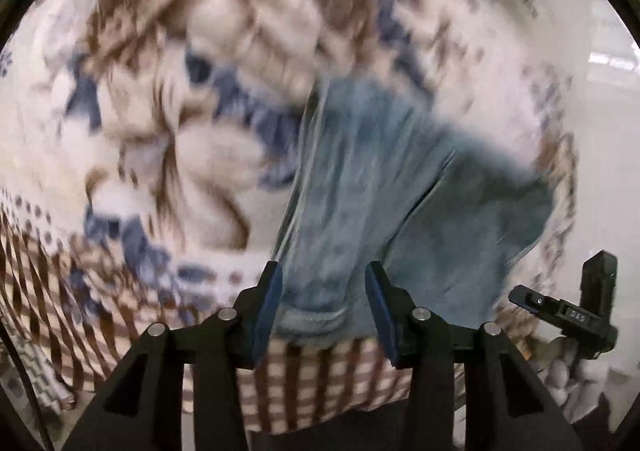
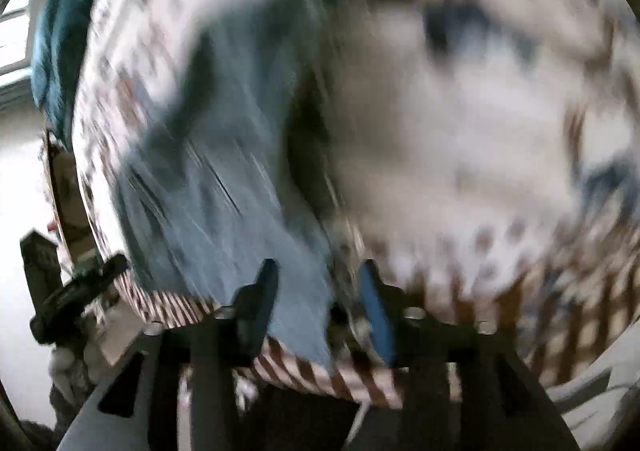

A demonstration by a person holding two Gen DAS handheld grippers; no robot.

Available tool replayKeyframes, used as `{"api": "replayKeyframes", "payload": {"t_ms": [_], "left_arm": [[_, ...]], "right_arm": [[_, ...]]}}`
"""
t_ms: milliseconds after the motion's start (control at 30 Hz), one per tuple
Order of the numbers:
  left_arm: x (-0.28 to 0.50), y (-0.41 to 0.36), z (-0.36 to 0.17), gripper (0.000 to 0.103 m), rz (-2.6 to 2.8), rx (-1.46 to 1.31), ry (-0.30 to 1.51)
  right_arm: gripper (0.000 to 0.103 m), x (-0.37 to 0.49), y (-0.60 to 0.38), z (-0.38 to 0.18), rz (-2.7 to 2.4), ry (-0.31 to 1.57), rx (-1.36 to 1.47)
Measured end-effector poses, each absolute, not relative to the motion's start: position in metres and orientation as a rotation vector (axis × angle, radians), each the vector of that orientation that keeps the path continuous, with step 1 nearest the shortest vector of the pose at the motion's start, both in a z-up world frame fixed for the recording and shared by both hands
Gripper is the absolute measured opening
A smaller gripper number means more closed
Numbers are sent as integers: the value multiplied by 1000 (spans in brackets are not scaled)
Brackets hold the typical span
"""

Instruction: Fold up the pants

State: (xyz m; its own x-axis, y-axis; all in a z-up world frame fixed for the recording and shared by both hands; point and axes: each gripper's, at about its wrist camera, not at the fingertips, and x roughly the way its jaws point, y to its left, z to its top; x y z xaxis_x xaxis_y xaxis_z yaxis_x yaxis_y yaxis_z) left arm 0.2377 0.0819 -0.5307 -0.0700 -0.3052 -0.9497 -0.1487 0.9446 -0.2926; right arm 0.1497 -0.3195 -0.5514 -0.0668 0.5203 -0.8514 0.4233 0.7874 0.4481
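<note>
While both pictures are smeared and blurry, the big things can still be made out. The pants (image 1: 360, 187) are blue jeans, and they lie on a bed with a patterned blanket (image 1: 132, 123) that has brown and blue shapes on white. Near the bed's close edge the blanket turns into brown and white checks.

The left claw (image 1: 323, 299) points forward over that close edge. Its two blue pads (image 1: 267, 311) are spread apart, and the hem end of the jeans sits in the gap between them. The pads do not squeeze the cloth.

The right claw (image 2: 320, 303) also reaches over the close edge of the bed. Its fingers are spread apart too, and blue cloth (image 2: 224, 171) of the jeans lies between and past them. It is too blurry to tell if a finger touches the cloth.

A dark teal cloth (image 2: 60, 31) lies at the far corner of the bed.
</note>
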Motion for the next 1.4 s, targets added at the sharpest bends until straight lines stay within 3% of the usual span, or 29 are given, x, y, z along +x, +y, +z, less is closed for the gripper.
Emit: {"api": "replayKeyframes", "payload": {"t_ms": [100, 233, 267, 300, 333, 367, 567, 600, 667, 700, 733, 800, 900, 1067, 1133, 1233, 1400], "left_arm": [[274, 81, -527, 43, -175, -412, 1621], [313, 75, -579, 49, -172, -535, 1718], [315, 75, -587, 48, -165, -570, 1725], [323, 78, -593, 45, -149, -600, 1715], [327, 81, -593, 39, -142, -606, 1696], [333, 81, -591, 20, -130, -565, 1678], [351, 77, -594, 23, -116, -387, 1658], [348, 75, -589, 23, -129, -362, 1656], [343, 72, -575, 27, -156, -329, 1641], [341, 70, -570, 31, -166, -336, 1633], [336, 71, -563, 33, -172, -345, 1620], [321, 82, -551, 48, -166, -383, 1604], [307, 99, -552, 56, -174, -457, 1609], [296, 117, -600, 59, -263, -700, 1670], [297, 111, -618, 59, -289, -738, 1703], [301, 96, -630, 70, -339, -722, 1697], [303, 76, -628, 80, -387, -678, 1680]], "right_arm": [[54, 186, -336, -540, 75, 1597, 871], [54, 229, -349, -574, 16, 1580, 1099], [49, 235, -351, -583, -2, 1581, 1122], [24, 239, -353, -588, -28, 1576, 1137], [17, 243, -352, -591, -38, 1570, 1136], [17, 249, -351, -589, -53, 1565, 1091], [16, 265, -349, -605, -48, 1611, 912], [18, 266, -345, -606, -34, 1621, 895], [36, 270, -338, -599, 8, 1655, 836], [53, 268, -336, -595, 22, 1655, 819], [62, 260, -340, -586, 39, 1639, 815], [62, 247, -341, -577, 57, 1638, 802], [62, 219, -344, -576, 49, 1674, 797], [63, 196, -335, -625, 137, 1716, 847], [69, 196, -332, -643, 170, 1701, 856], [83, 201, -324, -647, 258, 1677, 862], [83, 205, -302, -636, 510, 1646, 882]]}}
